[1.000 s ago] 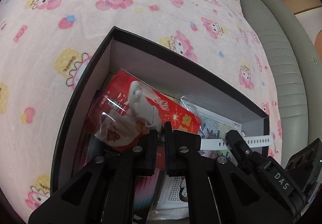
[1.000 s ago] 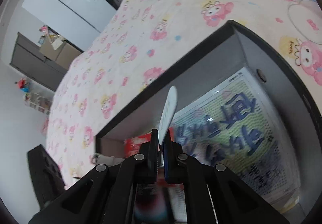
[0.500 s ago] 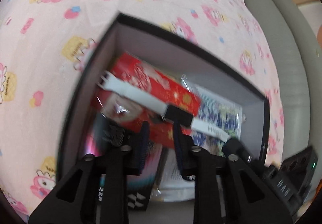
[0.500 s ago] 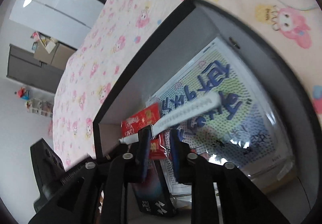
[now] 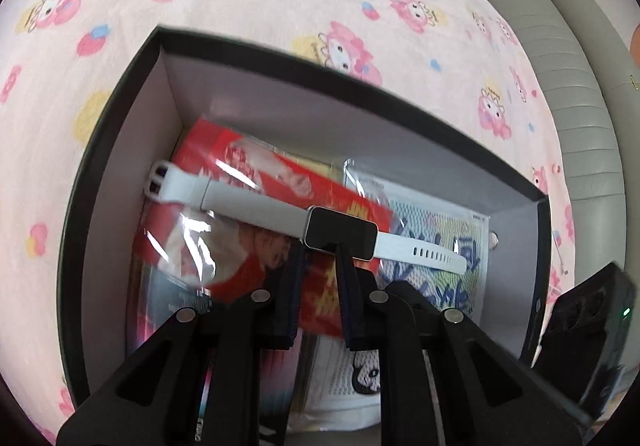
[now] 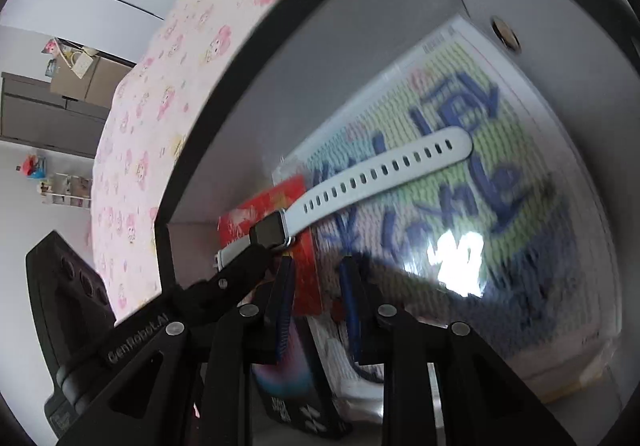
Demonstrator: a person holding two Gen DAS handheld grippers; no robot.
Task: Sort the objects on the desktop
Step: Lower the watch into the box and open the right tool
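Lying flat inside the black box, the white watch spans the red packet and printed sheet; left gripper and right gripper hover apart, empty.

Both grippers point forward and down, side by side and close together. The left gripper has its 2 jaws parted, with nothing between them. The right gripper likewise has its 2 jaws spread apart and empty. The left gripper's finger reaches across just beside the right one's.
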